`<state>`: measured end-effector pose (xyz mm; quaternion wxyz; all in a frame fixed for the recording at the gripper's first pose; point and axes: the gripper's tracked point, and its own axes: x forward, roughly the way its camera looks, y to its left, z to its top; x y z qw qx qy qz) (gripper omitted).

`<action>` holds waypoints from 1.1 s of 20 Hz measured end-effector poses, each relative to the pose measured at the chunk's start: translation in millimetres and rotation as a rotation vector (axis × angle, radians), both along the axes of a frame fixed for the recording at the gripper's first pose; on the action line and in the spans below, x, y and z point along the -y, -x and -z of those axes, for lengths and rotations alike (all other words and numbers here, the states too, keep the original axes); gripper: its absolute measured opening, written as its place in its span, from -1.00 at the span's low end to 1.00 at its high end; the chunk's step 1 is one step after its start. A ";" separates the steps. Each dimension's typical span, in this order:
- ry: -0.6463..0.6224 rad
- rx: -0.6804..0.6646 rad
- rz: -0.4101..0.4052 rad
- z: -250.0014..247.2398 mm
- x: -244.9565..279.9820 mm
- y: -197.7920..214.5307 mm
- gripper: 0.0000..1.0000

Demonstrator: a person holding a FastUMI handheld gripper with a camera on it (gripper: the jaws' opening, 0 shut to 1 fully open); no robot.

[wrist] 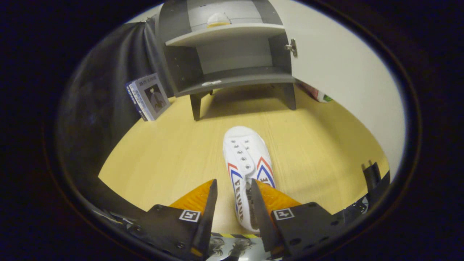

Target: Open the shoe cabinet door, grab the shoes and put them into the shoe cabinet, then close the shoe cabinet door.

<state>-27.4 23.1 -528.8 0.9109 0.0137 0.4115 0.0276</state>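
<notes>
Low in the middle of the frame, the fingers (233,203) stand apart astride the heel of the white canvas sneaker (248,170) lying on the bench (163,156), toe aimed at the open shoe cabinet (232,61) beyond, likely so it can slide straight onto a shelf.

The one camera rides on the gripper (233,186), low over the floor (163,156), and looks forward and down along its fingers. A shoe (246,159) lies close ahead; the open cabinet (232,76) stands farther off, facing the lens.
</notes>
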 end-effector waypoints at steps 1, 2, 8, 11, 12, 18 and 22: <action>0.002 0.000 -0.004 3.7 -3.0 -3.3 0.13; 0.020 -0.006 -0.009 9.0 -3.2 -5.7 0.12; 0.113 0.009 0.009 18.2 5.7 -21.8 -0.21; 0.057 0.009 -0.007 13.1 0.0 -19.7 -0.43; 0.036 -0.008 0.004 21.2 -3.7 -23.1 -0.42; -0.003 0.013 -0.042 14.8 -5.2 -23.0 -0.92; 0.000 0.018 -0.057 11.2 -6.2 -23.0 -0.95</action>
